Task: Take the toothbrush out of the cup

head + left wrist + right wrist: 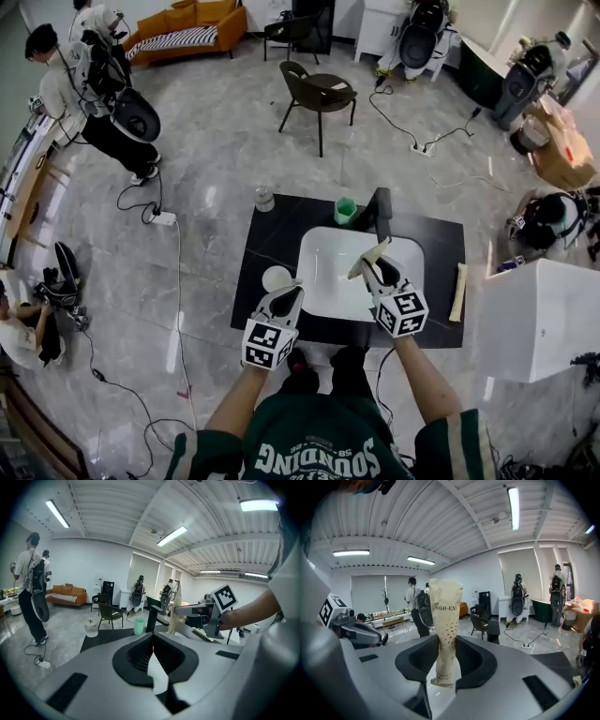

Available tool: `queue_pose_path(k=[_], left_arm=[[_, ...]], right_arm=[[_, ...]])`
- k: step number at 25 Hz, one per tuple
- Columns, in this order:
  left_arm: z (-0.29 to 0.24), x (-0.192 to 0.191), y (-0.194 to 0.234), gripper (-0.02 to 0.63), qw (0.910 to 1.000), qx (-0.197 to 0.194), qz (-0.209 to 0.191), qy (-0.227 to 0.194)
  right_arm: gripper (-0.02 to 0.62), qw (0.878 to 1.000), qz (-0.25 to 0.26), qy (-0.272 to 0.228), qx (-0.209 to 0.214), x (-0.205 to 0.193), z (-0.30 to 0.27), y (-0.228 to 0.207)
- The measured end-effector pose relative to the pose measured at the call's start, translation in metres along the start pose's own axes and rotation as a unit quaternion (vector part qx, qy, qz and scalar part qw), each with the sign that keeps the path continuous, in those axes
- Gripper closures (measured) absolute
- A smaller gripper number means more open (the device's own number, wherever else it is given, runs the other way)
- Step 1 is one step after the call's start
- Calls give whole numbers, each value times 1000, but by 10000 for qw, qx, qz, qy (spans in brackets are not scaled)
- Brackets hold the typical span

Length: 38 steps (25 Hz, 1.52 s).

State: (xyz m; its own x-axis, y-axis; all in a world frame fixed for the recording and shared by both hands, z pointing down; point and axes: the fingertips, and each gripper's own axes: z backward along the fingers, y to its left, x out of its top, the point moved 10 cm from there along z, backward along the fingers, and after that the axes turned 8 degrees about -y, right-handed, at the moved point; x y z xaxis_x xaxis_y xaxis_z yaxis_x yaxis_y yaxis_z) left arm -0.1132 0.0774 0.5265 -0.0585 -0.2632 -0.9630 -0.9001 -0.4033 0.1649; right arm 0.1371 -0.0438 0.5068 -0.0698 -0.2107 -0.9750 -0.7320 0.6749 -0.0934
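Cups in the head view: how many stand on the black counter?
2: a green cup beside the tap, and a white cup left of the sink. No others show.

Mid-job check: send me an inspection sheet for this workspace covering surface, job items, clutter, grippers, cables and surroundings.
Surface: black counter with a white sink set into it.
Job's things: wrapped toothbrush out of any cup, upright in the right gripper over the sink; green cup beside the faucet; white cup left of the sink.
Clutter: jar by the counter's far left corner; beige strip at the right.
Grippers: left gripper shut, holding nothing; right gripper shut on the toothbrush.
Cables: cords and a power strip on the floor.
Surroundings: chair, sofa, people at left.
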Motion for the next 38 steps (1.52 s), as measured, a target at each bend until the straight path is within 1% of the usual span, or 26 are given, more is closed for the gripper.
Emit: queue_pose_path(k=[5,11,16,23,26,29,33,38], left_arm=[[-32,5,-21,595,9991,-403,-70,69],[-68,5,-51,595,9957,-895,-156,182],[-95,10,-78,595,9914,-1257,-263,237],[-127,11,-104,595,9865,-1571,-339,316],[-139,10,-113,595,9848,-1670,-319,349],[-150,9,-119,595,9840,-1716,-295,372],[-164,10,-121,595,9845,-1688,-255,408],[-181,12,-120,595,9855,-1626,-208,429]], right_arm=[[462,9992,-73,12,-396,-4,32,-29],[463,9953,-196,50,-947,-15,79,-65],[466,9883,-314,172,-1486,-30,131,-101],[468,9763,-435,532,-2051,-49,188,-142],[468,9717,-463,792,-2178,-55,198,-155],[468,9684,-446,1104,-2191,-64,202,-166],[468,9636,-490,1519,-2142,-80,200,-178],[468,9568,-688,1855,-2132,-98,192,-197]])
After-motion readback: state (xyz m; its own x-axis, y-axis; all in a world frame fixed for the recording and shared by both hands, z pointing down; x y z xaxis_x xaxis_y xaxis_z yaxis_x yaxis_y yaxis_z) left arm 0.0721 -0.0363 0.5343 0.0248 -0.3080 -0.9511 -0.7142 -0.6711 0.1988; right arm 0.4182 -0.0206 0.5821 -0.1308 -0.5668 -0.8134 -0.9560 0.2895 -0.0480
